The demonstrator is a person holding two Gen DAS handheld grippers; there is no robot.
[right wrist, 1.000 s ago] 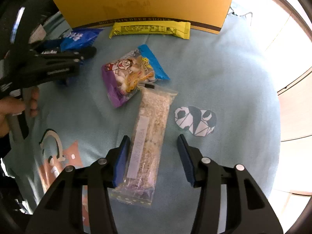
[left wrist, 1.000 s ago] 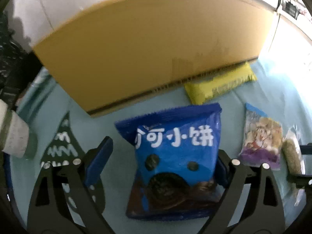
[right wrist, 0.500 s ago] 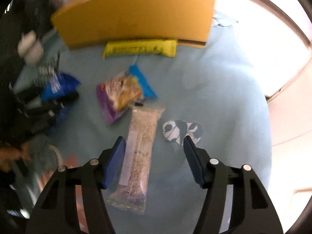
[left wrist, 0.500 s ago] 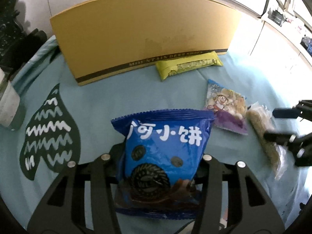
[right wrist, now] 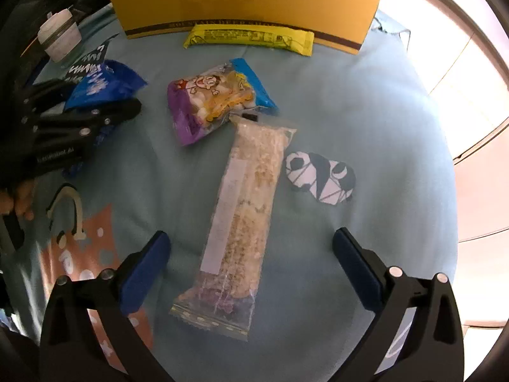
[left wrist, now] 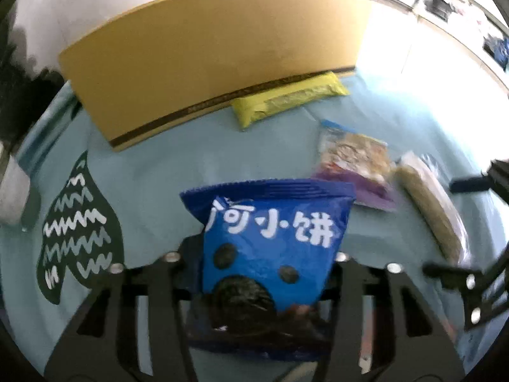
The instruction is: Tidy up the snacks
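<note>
**Blue cookie bag gripped, oat bar next**

Blue cookie bag [left wrist: 270, 248]: light, puffy, crushable, clamped low by the just-closed left gripper [left wrist: 254, 261]. Smaller oat bar [right wrist: 245, 219], stiff and slick, lies on the cloth between the right gripper's [right wrist: 251, 264] just-widened jaws; grip mid-length.

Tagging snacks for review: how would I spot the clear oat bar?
Start at the yellow box standing at the cloth's far edge. Come forward past the purple cartoon packet; the oat bar lies lengthwise beside the panda print. It is the only see-through wrapper.

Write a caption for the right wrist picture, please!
Right claw open over a clear cereal bar on the blue cloth.
</note>
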